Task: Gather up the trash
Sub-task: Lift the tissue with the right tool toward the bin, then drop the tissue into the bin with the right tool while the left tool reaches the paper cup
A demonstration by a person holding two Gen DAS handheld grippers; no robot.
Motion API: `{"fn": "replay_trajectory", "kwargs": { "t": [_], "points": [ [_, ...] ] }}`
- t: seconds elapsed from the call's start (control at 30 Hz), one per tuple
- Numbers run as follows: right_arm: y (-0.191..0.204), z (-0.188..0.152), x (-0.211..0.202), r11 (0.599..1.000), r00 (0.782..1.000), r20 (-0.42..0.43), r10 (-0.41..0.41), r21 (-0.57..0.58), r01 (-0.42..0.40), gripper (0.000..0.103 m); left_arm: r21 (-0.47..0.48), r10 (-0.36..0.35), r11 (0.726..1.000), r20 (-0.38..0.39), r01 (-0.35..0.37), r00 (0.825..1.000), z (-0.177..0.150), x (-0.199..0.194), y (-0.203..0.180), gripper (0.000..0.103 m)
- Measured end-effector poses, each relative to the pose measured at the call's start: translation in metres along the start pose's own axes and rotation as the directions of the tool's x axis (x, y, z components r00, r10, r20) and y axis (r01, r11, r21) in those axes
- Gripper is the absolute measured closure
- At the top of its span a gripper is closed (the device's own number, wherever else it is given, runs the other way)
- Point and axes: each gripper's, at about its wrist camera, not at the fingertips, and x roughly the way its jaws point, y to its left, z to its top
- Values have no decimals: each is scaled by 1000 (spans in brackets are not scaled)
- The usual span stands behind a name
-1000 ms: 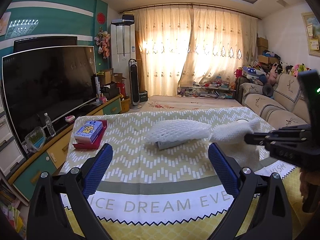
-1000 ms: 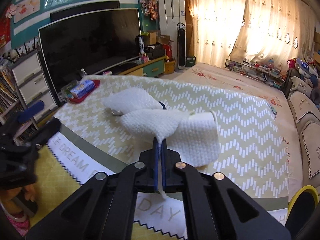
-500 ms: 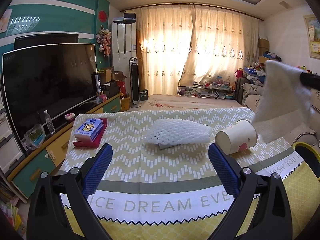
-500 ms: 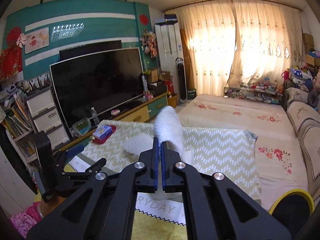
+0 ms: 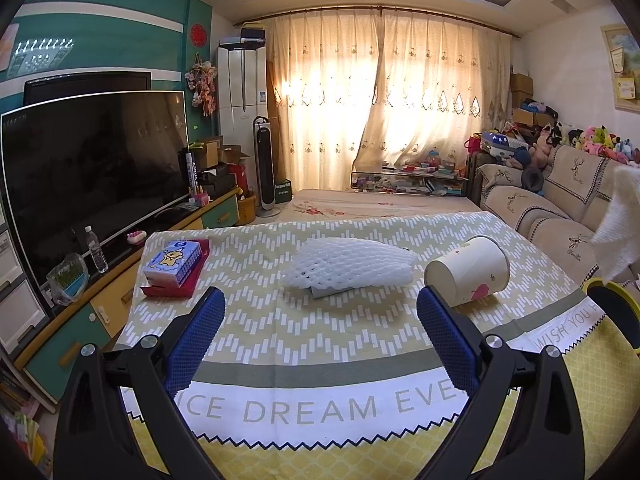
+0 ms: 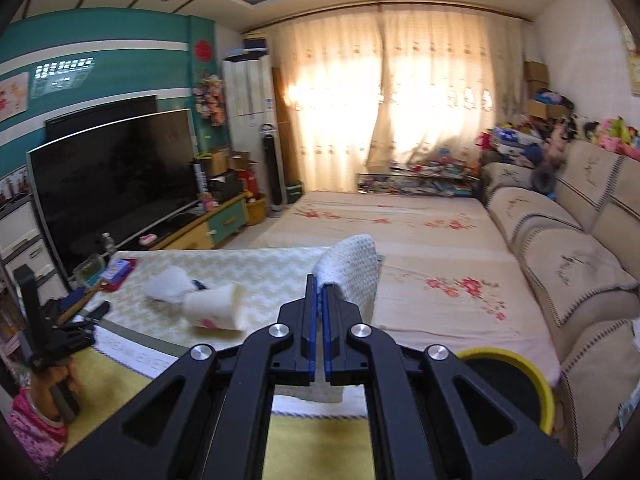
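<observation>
At the lower left of the left wrist view the left gripper is hanging wide open and empty over the tablecloth, with the white foam net lying at centre and the tipped paper cup just right of it, both apparently still waiting to be collected. Farther right, the right gripper is clamping its jaws tight on a white foam sheet and holding it up near the yellow-rimmed bin at the lower right of the right wrist view. That piece is probably about to be dropped in, though blur is leaving the bin's contents unclear.
</observation>
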Motion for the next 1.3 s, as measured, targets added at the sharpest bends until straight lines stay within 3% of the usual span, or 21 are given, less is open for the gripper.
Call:
{"fn": "replay_trajectory", "kwargs": {
  "t": [0.13, 0.3, 0.37, 0.43, 0.53, 0.7, 0.9, 1.03, 1.2, 1.3],
  "points": [
    [-40, -15, -5, 994, 994, -38, -103, 33, 104, 101, 1, 1, 1000, 1, -1, 1000, 0, 0, 0, 8],
    [-81, -38, 2, 975, 971, -124, -204, 61, 213, 100, 1, 3, 1000, 0, -3, 1000, 0, 0, -1, 7],
    [-94, -46, 8, 962, 953, -165, -254, 62, 267, 87, 1, 3, 1000, -2, -3, 1000, 0, 0, 0, 7],
    [-101, -54, 11, 942, 933, -174, -316, 60, 331, 54, 1, 3, 1000, -1, -3, 1000, 0, 0, 0, 7],
    [-103, -61, 13, 924, 914, -175, -365, 47, 378, 48, 2, 5, 1000, -1, -5, 1000, 0, 0, -1, 5],
    [-99, -62, 19, 935, 926, -171, -338, 56, 351, 47, 7, -4, 1000, -4, 4, 1000, 0, 0, -4, 5],
    [-75, -61, 29, 959, 948, -172, -269, 43, 280, 47, -78, -109, 992, -97, 102, 989, 4, 9, -20, 5],
    [-67, -62, 35, 971, 961, -169, -221, 50, 232, 47, -71, -148, 988, -152, 139, 977, 14, 13, -57, 5],
    [-64, -64, 34, 980, 974, -156, -166, 83, 180, 47, -68, -124, 991, -180, 114, 976, 25, 28, -103, 5],
    [-63, -65, 34, 983, 978, -149, -145, 89, 159, 47, -100, -155, 986, -218, 136, 964, 26, 47, -126, 5]
  ]
}}
